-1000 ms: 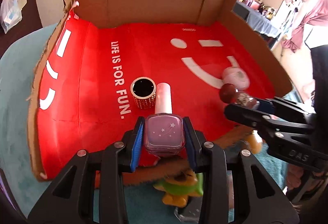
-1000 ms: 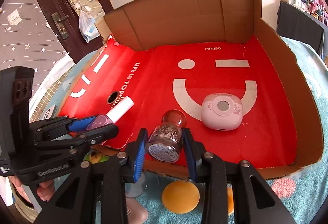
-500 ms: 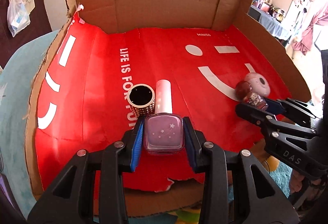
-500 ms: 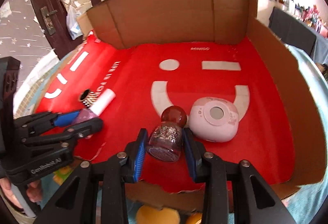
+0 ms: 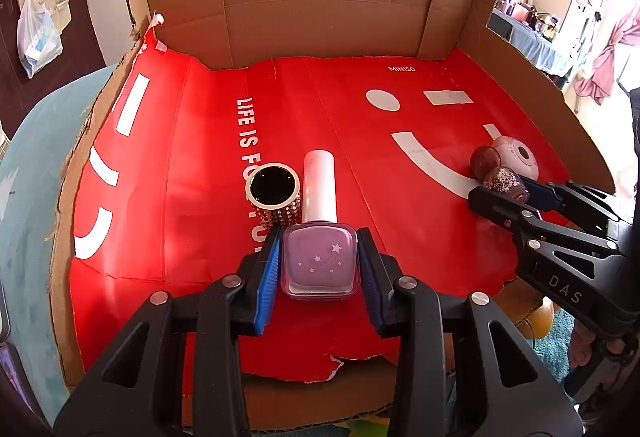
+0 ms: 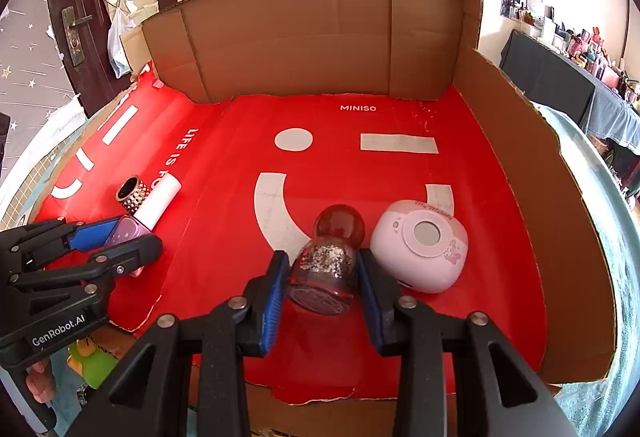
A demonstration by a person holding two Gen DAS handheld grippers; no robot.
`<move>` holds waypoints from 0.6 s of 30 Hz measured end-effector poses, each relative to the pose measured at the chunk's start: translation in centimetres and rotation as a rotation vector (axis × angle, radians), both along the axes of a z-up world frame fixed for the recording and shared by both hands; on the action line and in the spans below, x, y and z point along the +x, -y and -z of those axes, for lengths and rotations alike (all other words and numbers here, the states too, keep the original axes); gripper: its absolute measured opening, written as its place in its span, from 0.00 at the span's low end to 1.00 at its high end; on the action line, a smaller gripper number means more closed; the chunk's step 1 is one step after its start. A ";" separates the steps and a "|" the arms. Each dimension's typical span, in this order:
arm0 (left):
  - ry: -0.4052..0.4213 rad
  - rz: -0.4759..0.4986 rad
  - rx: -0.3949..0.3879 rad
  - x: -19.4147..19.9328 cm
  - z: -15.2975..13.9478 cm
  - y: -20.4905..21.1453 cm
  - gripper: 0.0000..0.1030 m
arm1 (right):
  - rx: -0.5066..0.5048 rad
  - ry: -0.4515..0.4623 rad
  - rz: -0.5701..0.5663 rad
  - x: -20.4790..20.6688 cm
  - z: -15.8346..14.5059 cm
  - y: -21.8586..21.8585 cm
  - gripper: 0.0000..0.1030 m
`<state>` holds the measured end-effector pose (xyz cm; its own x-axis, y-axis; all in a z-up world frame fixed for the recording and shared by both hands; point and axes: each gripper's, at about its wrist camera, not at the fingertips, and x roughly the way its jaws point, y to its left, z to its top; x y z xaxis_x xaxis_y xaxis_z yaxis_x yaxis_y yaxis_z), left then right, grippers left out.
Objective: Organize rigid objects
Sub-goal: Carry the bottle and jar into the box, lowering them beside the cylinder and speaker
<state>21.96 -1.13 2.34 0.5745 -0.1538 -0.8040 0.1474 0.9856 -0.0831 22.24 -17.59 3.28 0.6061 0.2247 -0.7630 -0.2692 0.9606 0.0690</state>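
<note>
A purple nail polish bottle (image 5: 320, 261) with a white cap (image 5: 319, 189) lies level in my left gripper (image 5: 319, 237), which is shut on it low over the red floor of the cardboard box (image 5: 320, 5). Its cap lies beside a gold studded cup (image 5: 274, 193). My right gripper (image 6: 322, 257) is shut on a glitter bottle (image 6: 326, 269) with a dark red round cap (image 6: 340, 225), right next to a pink camera-shaped device (image 6: 424, 245). The left gripper (image 6: 124, 237) and purple bottle (image 6: 128, 229) also show at the left of the right wrist view.
Cardboard walls (image 6: 312, 37) close the box at the back and right; the left side is low. The red liner's front edge (image 5: 332, 373) is torn. Green and yellow toys (image 6: 90, 357) and an orange ball (image 5: 540, 313) lie on teal cloth (image 5: 28, 197) in front.
Both grippers have come forward over the box's front edge with their bottles and now sit lower over the red floor. The glitter bottle has closed in on the pink device.
</note>
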 end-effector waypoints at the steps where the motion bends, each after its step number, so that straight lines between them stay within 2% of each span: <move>1: 0.000 0.000 0.000 0.0 0.0 0.0 0.33 | 0.000 0.000 0.000 0.0 0.0 0.0 0.36; 18: -0.005 -0.001 -0.017 -0.1 -0.1 -0.2 0.34 | 0.009 -0.001 0.002 0.0 0.1 0.0 0.36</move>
